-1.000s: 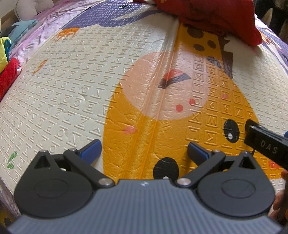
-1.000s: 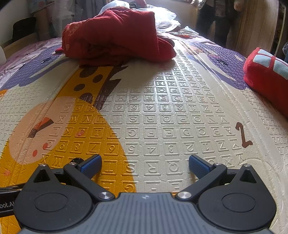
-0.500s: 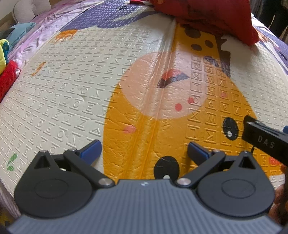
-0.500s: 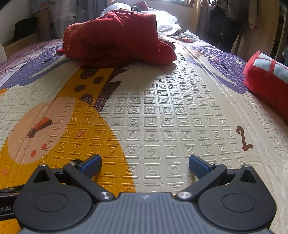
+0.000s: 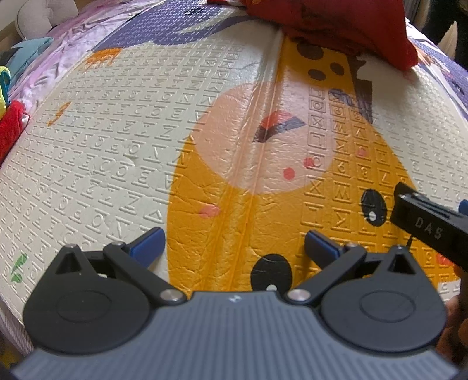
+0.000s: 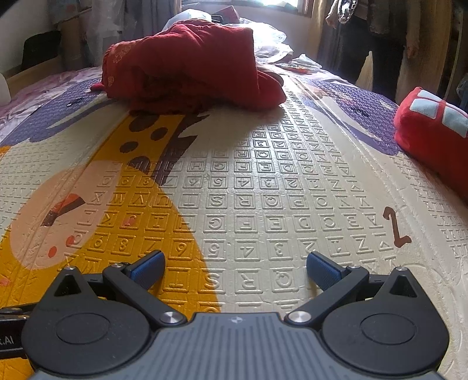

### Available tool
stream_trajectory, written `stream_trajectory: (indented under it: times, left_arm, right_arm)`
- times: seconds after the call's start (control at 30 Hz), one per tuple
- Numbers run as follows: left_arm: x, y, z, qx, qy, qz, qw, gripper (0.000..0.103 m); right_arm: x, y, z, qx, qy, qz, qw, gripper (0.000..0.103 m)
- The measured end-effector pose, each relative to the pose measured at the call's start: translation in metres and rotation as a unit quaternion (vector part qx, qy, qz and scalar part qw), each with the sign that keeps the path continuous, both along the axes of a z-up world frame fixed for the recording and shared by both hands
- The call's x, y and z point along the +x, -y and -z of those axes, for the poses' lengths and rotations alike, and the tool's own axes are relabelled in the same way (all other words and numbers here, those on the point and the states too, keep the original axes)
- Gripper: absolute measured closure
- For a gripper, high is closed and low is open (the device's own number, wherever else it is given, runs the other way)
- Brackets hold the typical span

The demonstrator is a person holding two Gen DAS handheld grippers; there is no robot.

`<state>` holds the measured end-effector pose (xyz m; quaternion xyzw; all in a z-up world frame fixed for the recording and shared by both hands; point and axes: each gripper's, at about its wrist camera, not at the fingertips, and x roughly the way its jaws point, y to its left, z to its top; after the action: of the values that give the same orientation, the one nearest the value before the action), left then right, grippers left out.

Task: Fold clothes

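Note:
A crumpled dark red garment (image 6: 193, 67) lies in a heap at the far end of the play mat (image 6: 263, 187); its near edge shows at the top of the left wrist view as red garment (image 5: 336, 26). My left gripper (image 5: 234, 248) is open low over the mat's orange giraffe print, nothing between its blue pads. My right gripper (image 6: 234, 267) is open too, over the embossed letters, well short of the garment. The right gripper's black body (image 5: 430, 228) pokes in at the right edge of the left wrist view.
A folded red item with pale blue patches (image 6: 435, 131) rests at the mat's right edge. Red and yellow clothes (image 5: 8, 128) sit past the left edge, with a teal cloth (image 5: 29, 52) behind. A person (image 6: 377, 38) stands beyond the far right corner.
Both grippers have advanced a little toward the red garment, which now looks nearer and larger. Both stay open; nothing was taken hold of.

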<state>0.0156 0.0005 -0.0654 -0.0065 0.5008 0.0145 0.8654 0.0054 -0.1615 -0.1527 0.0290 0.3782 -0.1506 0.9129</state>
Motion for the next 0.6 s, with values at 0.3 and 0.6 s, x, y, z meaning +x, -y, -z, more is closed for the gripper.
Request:
stream_trajectory:
  times: [0.3, 0.6]
  left_arm:
    - [-0.001, 0.001, 0.000, 0.002, 0.006, 0.000, 1.0000, 0.000]
    - [-0.001, 0.013, -0.011, 0.060, 0.017, 0.040, 0.9973, 0.000]
  right_arm:
    - [0.000, 0.000, 0.000, -0.001, 0.002, 0.001, 1.000, 0.000]
    - [0.000, 0.002, -0.001, 0.001, 0.000, -0.004, 1.000, 0.000]
